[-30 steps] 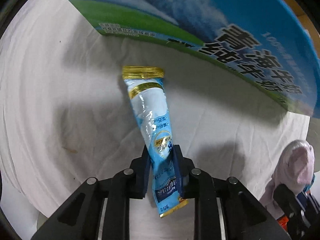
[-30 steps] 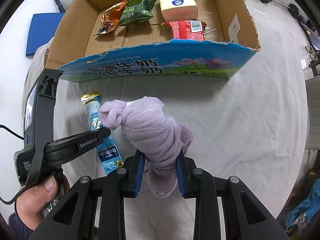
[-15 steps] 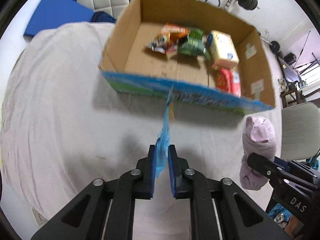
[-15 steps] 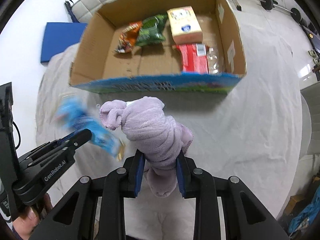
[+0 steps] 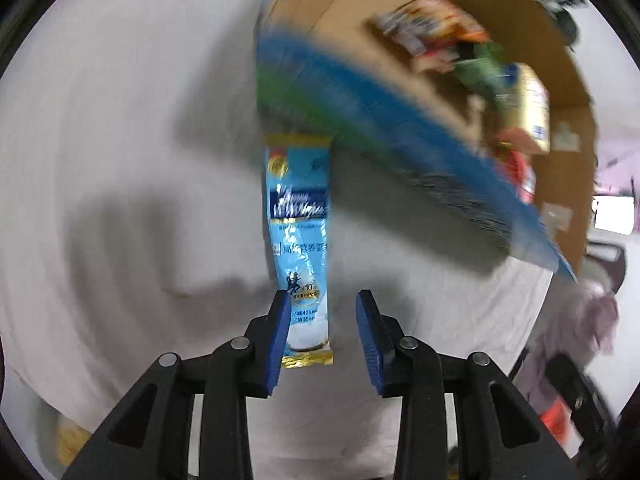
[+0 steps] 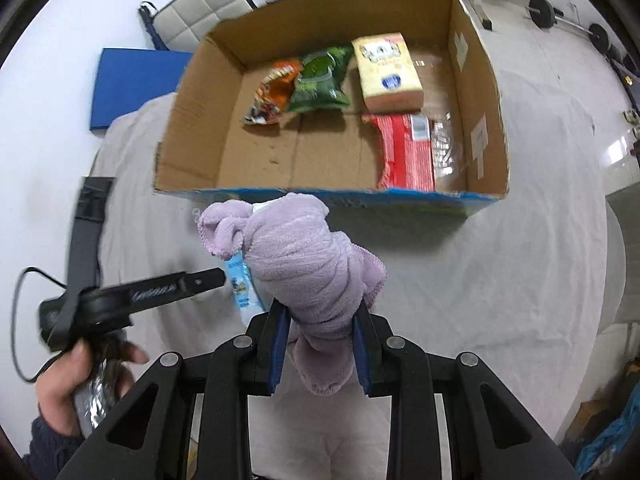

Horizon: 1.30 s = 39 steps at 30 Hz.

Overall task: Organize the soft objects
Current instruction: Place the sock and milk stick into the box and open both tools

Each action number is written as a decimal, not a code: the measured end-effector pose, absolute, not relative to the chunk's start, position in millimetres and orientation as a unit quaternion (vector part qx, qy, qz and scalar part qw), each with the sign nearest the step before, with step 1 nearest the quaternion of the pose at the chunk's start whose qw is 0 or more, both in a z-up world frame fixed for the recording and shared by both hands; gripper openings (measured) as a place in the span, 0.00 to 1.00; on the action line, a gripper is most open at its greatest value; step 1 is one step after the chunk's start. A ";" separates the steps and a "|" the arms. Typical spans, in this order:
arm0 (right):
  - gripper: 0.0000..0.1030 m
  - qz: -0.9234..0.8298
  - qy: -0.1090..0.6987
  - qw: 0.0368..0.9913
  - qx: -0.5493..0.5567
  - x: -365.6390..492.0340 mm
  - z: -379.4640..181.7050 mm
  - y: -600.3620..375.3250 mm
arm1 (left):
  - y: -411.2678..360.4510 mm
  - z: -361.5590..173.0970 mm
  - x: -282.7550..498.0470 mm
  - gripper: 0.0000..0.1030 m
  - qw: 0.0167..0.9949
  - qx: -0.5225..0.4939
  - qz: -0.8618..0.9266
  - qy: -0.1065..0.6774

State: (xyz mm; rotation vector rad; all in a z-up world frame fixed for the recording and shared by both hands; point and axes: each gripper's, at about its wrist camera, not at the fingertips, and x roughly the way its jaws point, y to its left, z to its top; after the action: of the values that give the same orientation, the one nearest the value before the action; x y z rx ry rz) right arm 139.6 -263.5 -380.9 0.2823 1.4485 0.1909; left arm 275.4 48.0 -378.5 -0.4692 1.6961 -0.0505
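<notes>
My left gripper (image 5: 323, 308) is open. The blue stick sachet (image 5: 299, 240) lies between its jaws on the white cloth, apart from the right pad and next to the left one; whether it touches I cannot tell. It also shows in the right wrist view (image 6: 244, 286), partly hidden by the towel. My right gripper (image 6: 320, 316) is shut on a rolled lilac towel (image 6: 304, 256), held above the cloth in front of the cardboard box (image 6: 192, 128). The left gripper (image 6: 200, 278) shows at the left of that view.
The box (image 5: 568, 60) holds an orange snack bag (image 6: 274, 92), a green snack bag (image 6: 320, 80), a yellow pack (image 6: 388, 70) and a red pack (image 6: 406, 152). White cloth (image 6: 520, 280) covers the table. A blue mat (image 6: 128, 84) and chairs lie behind.
My left gripper has opened and let the sachet loose after lifting it; it swung left and down towards the cloth. The right gripper rose with the towel still held.
</notes>
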 end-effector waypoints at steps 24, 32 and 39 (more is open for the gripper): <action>0.29 0.077 0.678 0.719 0.128 134.3 -400.8 -267.2 | 18.5 -367.2 248.8 0.21 0.685 -0.110 -0.018 0.720; 0.29 0.098 0.655 0.736 0.139 131.1 -362.3 -273.2 | 10.1 -262.4 246.5 0.21 0.749 -0.111 -0.069 0.649; 0.29 0.107 0.627 0.758 0.144 154.2 -321.7 -275.4 | -0.2 -175.0 283.8 0.21 0.797 -0.098 -0.109 0.586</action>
State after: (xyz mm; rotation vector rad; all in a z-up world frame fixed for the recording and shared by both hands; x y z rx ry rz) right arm 154.2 -275.4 -321.7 0.3139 1.3652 0.2342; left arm 283.8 -0.2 -175.0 -0.2104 1.2576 -0.2333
